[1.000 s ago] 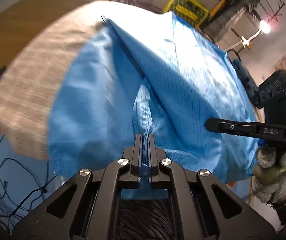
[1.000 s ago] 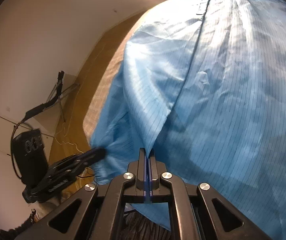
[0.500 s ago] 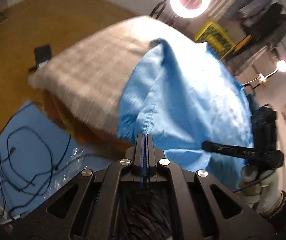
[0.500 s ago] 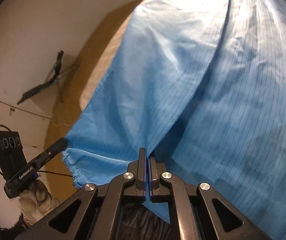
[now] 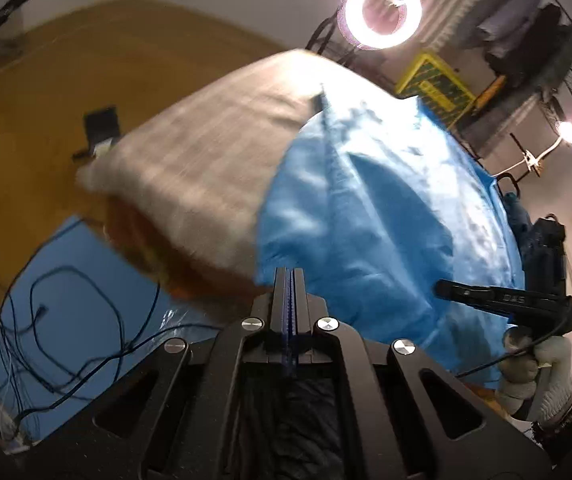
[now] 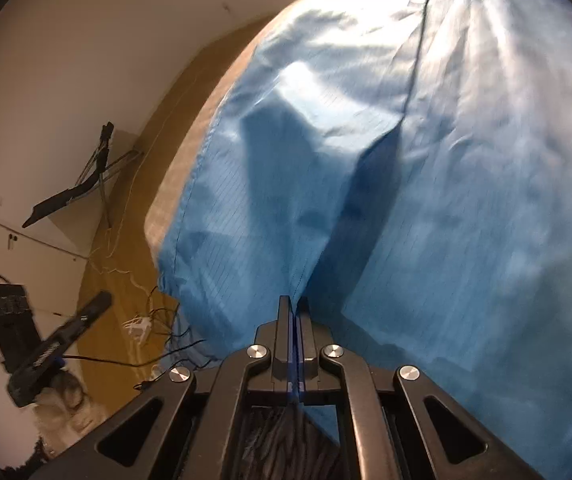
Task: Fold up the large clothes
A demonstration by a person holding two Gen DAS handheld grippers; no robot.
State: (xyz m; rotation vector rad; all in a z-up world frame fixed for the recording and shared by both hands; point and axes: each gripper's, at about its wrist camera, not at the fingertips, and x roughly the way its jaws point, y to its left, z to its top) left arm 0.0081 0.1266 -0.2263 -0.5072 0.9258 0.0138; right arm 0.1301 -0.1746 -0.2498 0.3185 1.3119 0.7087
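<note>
A large blue garment (image 5: 381,208) with fine grid lines lies over a table covered with a beige cloth (image 5: 206,168). My left gripper (image 5: 289,276) is shut on the garment's near edge, with a strip of blue fabric between the jaws. My right gripper (image 6: 293,308) is shut on another part of the garment (image 6: 425,200), which rises in a fold from the jaws. The right gripper also shows in the left wrist view (image 5: 501,296), held by a gloved hand. The left gripper shows in the right wrist view (image 6: 62,340), low at the left.
A blue mat (image 5: 66,300) with tangled black cables (image 5: 46,320) lies on the wooden floor (image 5: 26,120). A ring light (image 5: 381,10), a yellow crate (image 5: 433,88) and a clothes rack stand behind the table. A tripod (image 6: 86,188) leans against the white wall.
Both grippers have pulled back and down from the table, drawing the garment toward its near edge. The left gripper's bunched fold has flattened out; the table's beige cloth shows more.
</note>
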